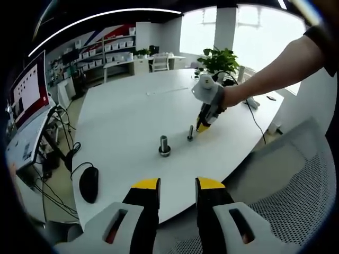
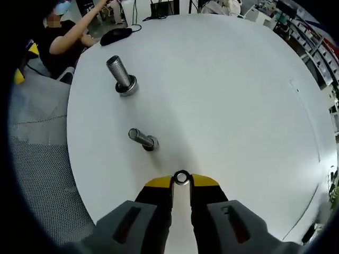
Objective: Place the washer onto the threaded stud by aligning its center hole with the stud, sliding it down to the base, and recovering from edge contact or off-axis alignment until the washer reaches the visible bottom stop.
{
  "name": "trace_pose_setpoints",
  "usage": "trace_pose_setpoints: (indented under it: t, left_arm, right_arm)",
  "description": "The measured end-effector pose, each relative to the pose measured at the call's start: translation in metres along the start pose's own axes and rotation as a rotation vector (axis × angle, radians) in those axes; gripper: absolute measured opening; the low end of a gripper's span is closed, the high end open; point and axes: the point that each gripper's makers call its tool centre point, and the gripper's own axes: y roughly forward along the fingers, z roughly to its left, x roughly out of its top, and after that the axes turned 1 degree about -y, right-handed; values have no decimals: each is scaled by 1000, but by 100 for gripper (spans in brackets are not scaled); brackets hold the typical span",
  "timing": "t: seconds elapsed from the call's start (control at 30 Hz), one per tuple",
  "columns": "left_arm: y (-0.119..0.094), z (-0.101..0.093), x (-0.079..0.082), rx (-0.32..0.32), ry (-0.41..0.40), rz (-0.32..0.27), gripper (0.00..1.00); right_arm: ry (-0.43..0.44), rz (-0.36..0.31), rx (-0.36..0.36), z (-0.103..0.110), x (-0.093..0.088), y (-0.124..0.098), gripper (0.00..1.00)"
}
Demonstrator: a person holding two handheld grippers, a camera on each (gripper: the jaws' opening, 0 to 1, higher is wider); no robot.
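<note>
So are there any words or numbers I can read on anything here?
None can be read.
Monitor at the table's end: red and white screen, its text too small and blurred.
Shelf bins on the far wall: any labels too small to tell.
Larger stud, smaller stud, washer in the right gripper jaws: no markings visible.

I saw large white table (image 1: 132, 114), mesh chair (image 1: 296, 196) beside it, bright windows (image 1: 254, 32) behind potted plant (image 1: 218, 58), shelving (image 1: 100, 50) along far wall, monitor (image 1: 26, 92) at left, curved ceiling light (image 1: 106, 16).
</note>
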Motion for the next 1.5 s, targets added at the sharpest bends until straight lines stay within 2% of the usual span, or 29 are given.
trace_pose_setpoints:
  t: [0.23,0.53,0.67,1.03,1.23,1.5]
  left_arm:
    - [0,1,0,0,1,-3,24]
    - [0,0,1,0,1,-4,24]
    - [0,0,1,1,0,-7,24]
    - [-1,0,3,6,2,-14,24]
    - [-2,0,4,11,3,-15,24]
    - [-2,-1,4,8,10,-12,24]
  right_arm:
    - [-24,-37,21,3,11,0,14]
    - [-66,-89,36,9,27,-17,14]
    - [-89,-84,40,10,29,-20,14]
    - [-172,-113,59,21,51,-32,14]
    - [-199,-117,74,25,61,-31,14]
    - [-222,-98,71,32,62,-27,14]
